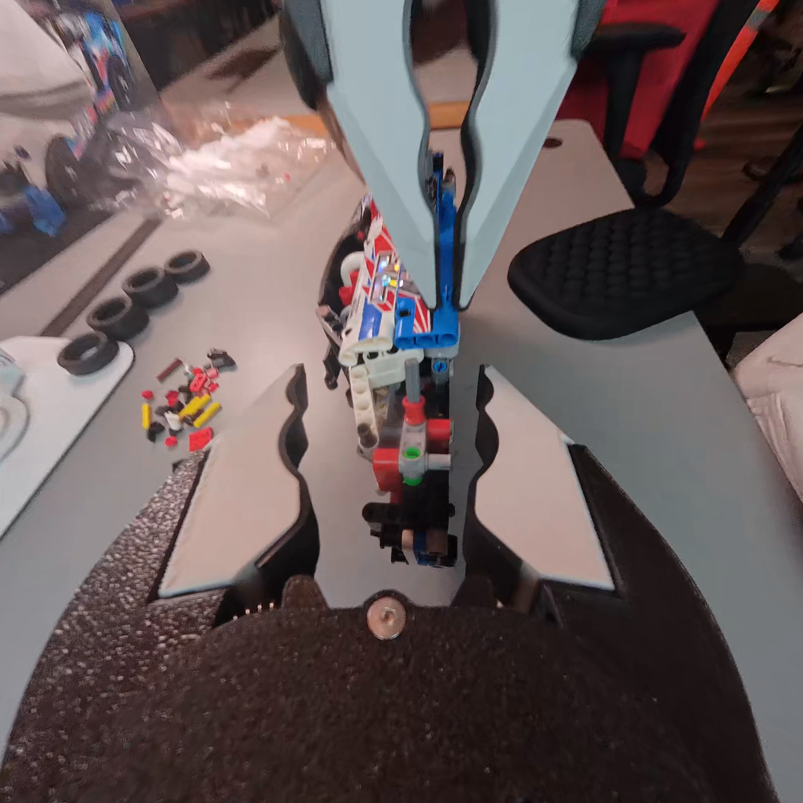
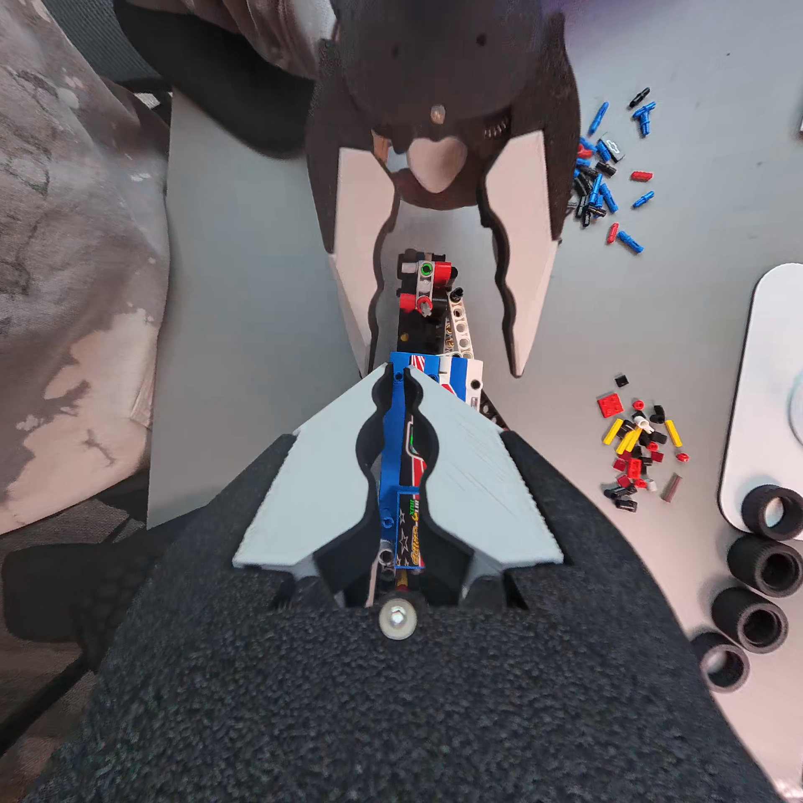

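Right gripper (image 2: 400, 374) sits closest to my cam, its two fingers pinching tight on the blue side of the half-built toy car (image 1: 402, 386); I see no wheels on it yet, & 4 black tires (image 2: 758, 582) plus a pile of small bits (image 2: 638, 447) lie loose on the gray table (image 1: 269, 313), so I think lots is left to build. Left gripper (image 1: 391, 373) is spread wide w/ the car's black-and-red end between its fingers, not touching. Car sits near the table edge by the black chair seat (image 1: 625, 269); more open room on the tire side.
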The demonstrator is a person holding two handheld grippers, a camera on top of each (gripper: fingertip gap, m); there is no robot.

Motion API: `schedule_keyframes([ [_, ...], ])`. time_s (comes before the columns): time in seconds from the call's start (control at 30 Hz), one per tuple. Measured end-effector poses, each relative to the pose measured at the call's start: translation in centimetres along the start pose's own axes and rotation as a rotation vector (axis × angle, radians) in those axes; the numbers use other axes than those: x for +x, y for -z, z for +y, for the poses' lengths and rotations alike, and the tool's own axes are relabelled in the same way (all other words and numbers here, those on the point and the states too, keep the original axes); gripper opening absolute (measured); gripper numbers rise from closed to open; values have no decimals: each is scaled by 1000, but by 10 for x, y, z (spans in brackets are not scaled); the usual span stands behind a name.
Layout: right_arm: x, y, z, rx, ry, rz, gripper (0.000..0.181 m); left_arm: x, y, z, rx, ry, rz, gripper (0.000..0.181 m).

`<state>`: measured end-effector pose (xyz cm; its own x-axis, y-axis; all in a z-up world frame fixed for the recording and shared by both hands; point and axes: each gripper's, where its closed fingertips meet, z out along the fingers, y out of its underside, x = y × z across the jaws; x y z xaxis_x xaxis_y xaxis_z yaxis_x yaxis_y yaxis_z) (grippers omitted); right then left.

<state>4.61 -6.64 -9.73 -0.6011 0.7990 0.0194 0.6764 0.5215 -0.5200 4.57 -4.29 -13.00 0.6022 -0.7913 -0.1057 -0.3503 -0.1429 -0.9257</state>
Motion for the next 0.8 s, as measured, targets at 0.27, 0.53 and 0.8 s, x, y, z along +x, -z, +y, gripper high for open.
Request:
schedule_keyframes([
  [0.27, -9, -1, 0, 11, 12, -9, 4, 15, 4, -20, 69, -289, -58, 40],
  [0.53, -12, -1, 1, 58, 31, 14, 3, 26, 2, -19, 29, -564, -153, 27],
  [0.8, -13, 1, 3, 110, -6, -9, 2, 28, -1, -21, 47, -532, -153, 26],
])
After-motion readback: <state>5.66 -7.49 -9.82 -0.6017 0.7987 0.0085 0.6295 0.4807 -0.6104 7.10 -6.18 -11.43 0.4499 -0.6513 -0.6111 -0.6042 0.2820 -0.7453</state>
